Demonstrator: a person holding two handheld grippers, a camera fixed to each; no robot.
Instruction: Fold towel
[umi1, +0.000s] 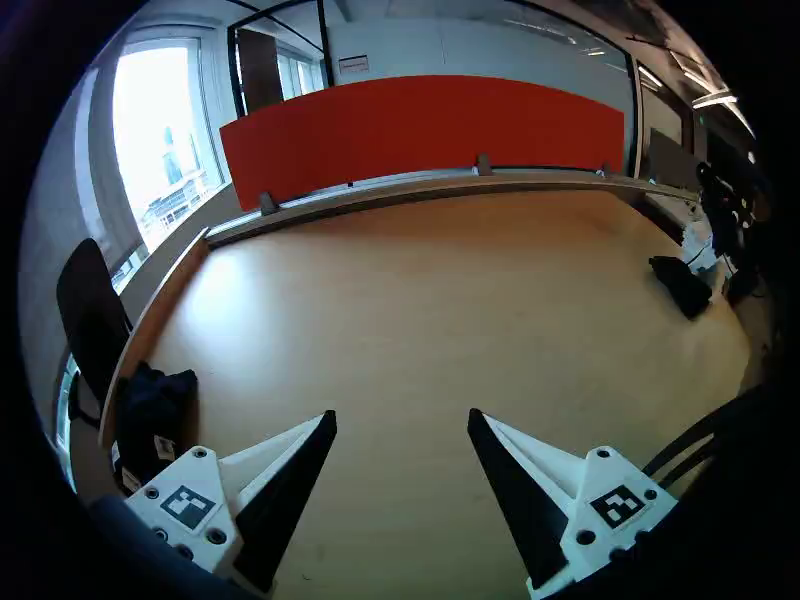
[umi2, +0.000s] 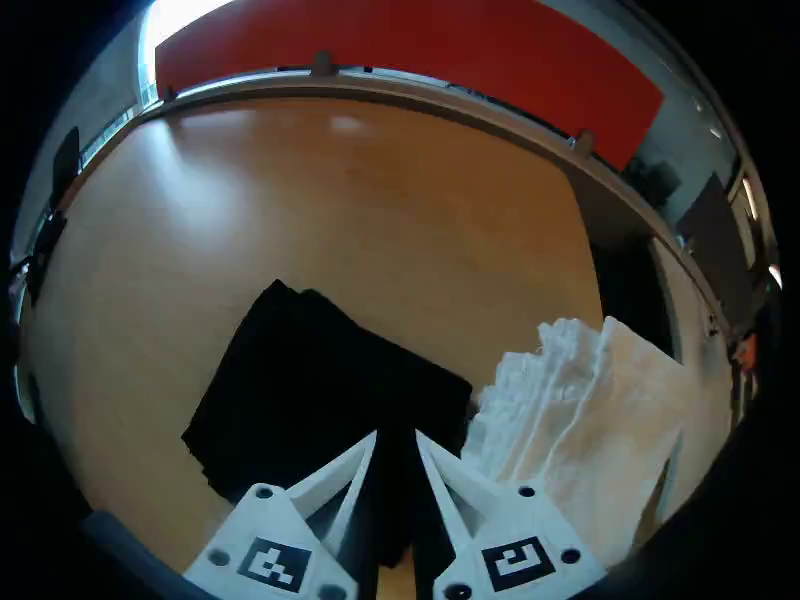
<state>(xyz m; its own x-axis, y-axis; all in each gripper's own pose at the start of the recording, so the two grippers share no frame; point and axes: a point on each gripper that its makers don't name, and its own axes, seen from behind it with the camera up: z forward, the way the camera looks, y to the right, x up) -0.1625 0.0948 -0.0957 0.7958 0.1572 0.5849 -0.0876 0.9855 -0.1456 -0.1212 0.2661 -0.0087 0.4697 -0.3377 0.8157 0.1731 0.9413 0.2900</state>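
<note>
Right gripper (umi2: 398, 440): fingers nearly together; whether they pinch cloth, cannot tell. Under the tips, toward 10 o'clock: flat black folded fabric towel (umi2: 320, 390) on pale wooden table (umi2: 330, 200). Judged soft, light, limp; grip a corner. Left gripper (umi1: 402, 420): fingers wide apart. Red partition panel (umi1: 420, 130) farthest, 12 o'clock.

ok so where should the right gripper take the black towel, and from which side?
Probably the corner of the black towel farthest from the white towels, coming in low over the bare table: it lies flat and folded, so only edges offer a lip, and that corner sits clear.
</note>
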